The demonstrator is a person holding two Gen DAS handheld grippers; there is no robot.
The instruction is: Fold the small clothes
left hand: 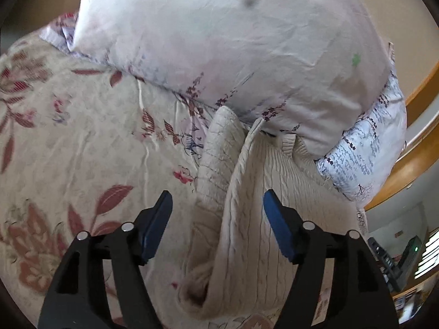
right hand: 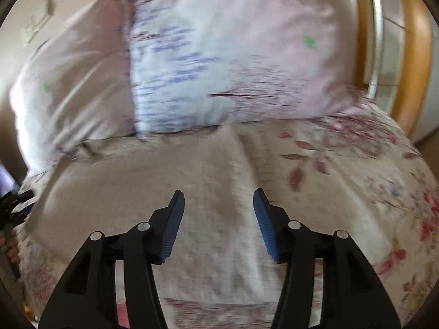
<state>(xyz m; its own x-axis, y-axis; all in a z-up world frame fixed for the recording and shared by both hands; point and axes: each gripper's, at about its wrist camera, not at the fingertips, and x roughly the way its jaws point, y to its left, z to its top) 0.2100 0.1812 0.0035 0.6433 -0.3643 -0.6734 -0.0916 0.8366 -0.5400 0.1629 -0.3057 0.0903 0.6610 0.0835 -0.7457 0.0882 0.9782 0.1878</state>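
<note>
A cream cable-knit sweater [left hand: 247, 219] is seen spread on the floral bed sheet [left hand: 68, 137], lying between and ahead of the fingers of the left gripper [left hand: 218, 219], which are spread wide and hold nothing. Its far edge is tucked against the pillows [left hand: 233, 41]. The knit is judged soft, light and floppy, so a raised fold or hem edge would best be pinched. One sleeve-like fold is doubled over left of centre. The right gripper [right hand: 218, 219] is likewise held wide and empty above the sweater's plain expanse, though that view is blurred.
</note>
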